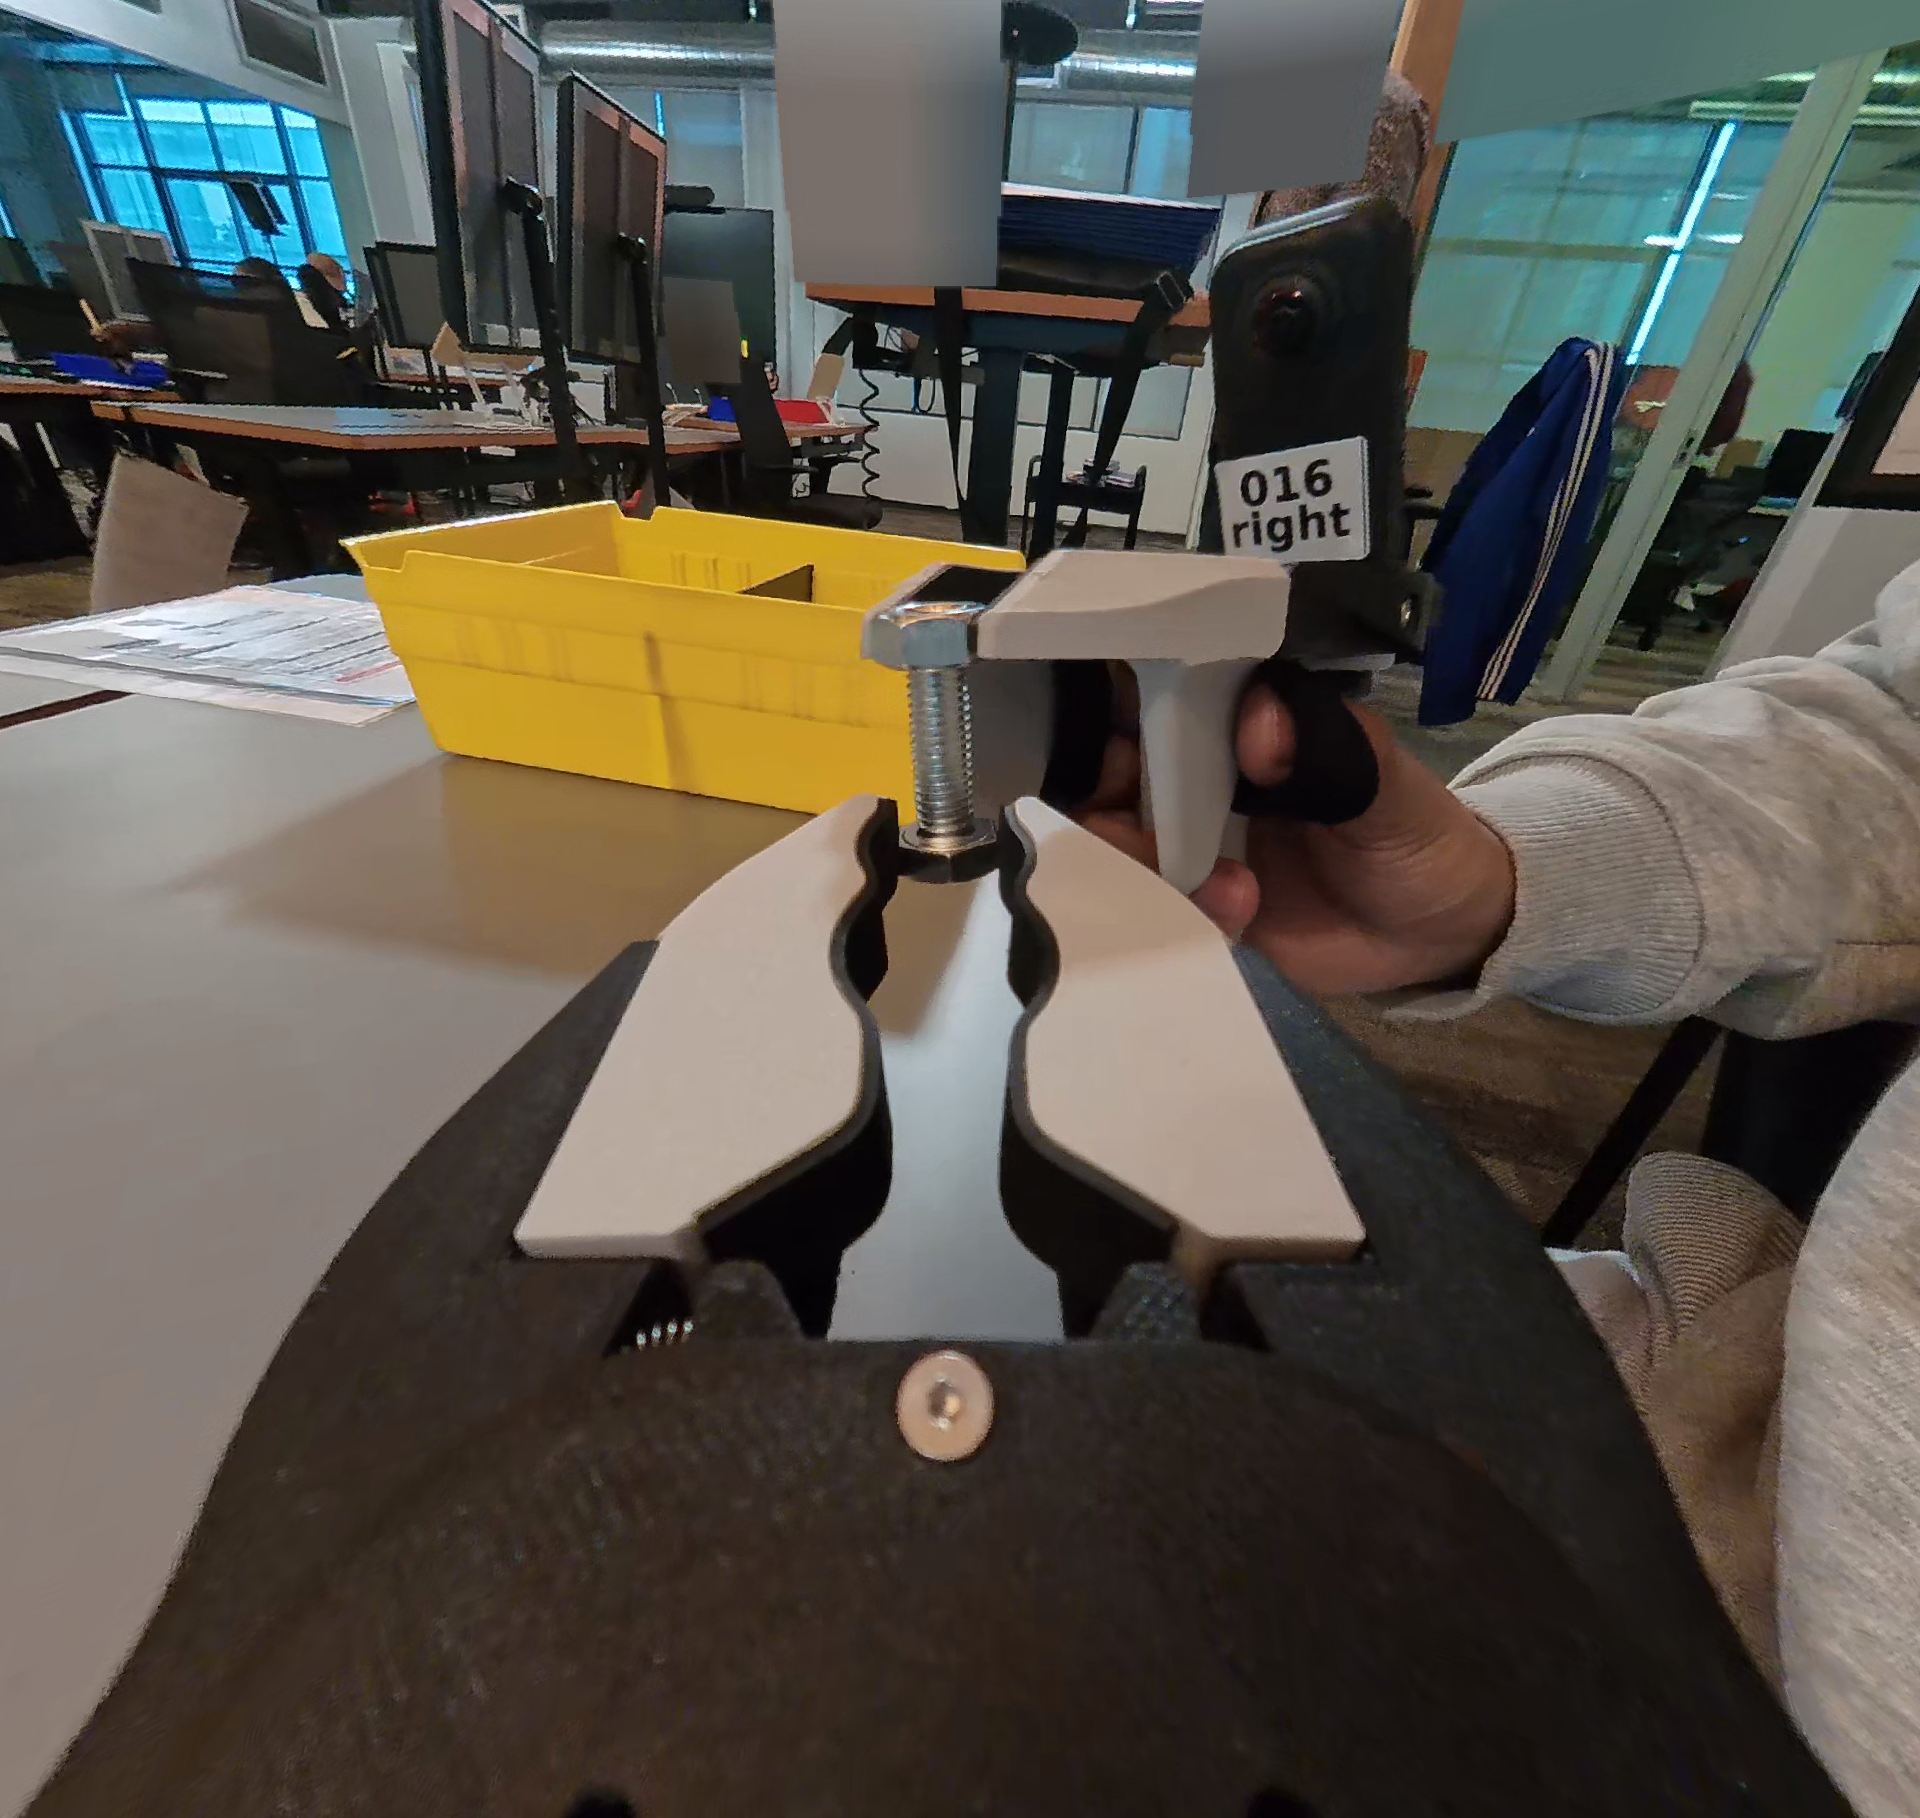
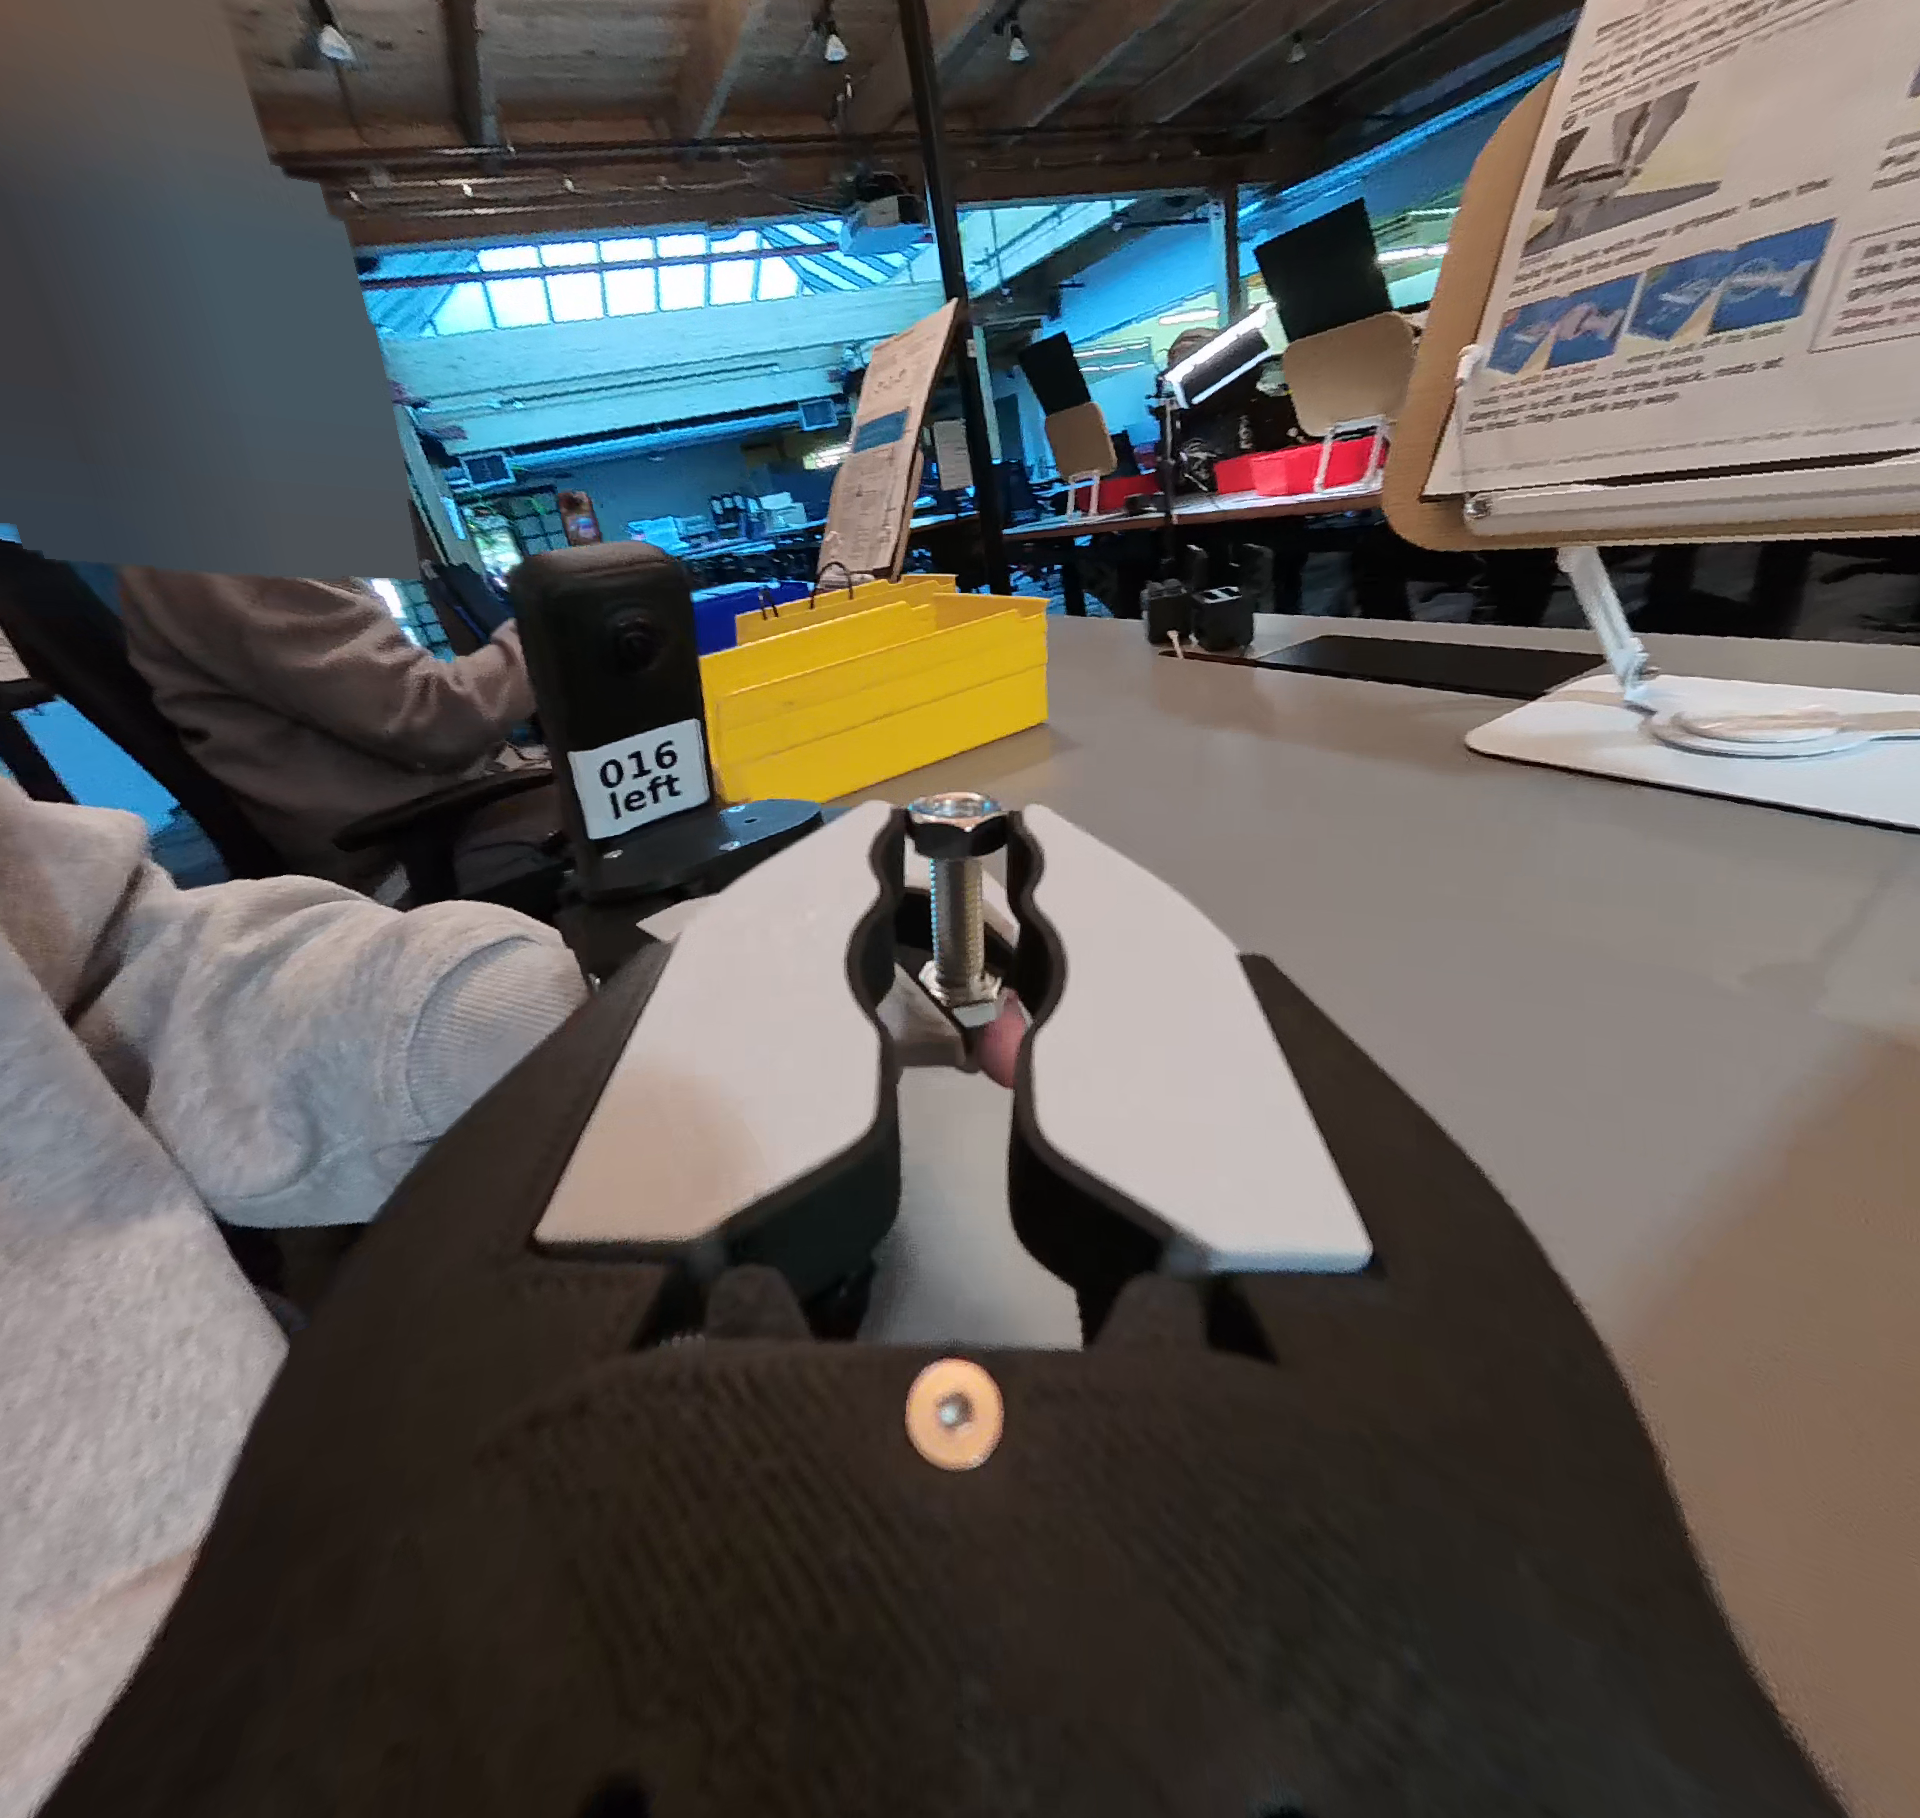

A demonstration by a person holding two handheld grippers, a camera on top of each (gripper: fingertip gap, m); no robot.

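My left gripper [image 1: 945,823] is clamped on the nut [image 1: 943,849] at the bolt's [image 1: 940,729] lower end; my right gripper [image 2: 956,823] pinches its hex head, holding it upright just before the yellow bin [image 1: 623,646] on the grey table [image 1: 260,937]

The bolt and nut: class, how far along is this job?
Done: the nut sits on the bolt's bottom end. In hand: the right hand-held gripper clamps the bolt head, the left hand-held gripper clamps the nut. Left: bare thread shows between nut and head.
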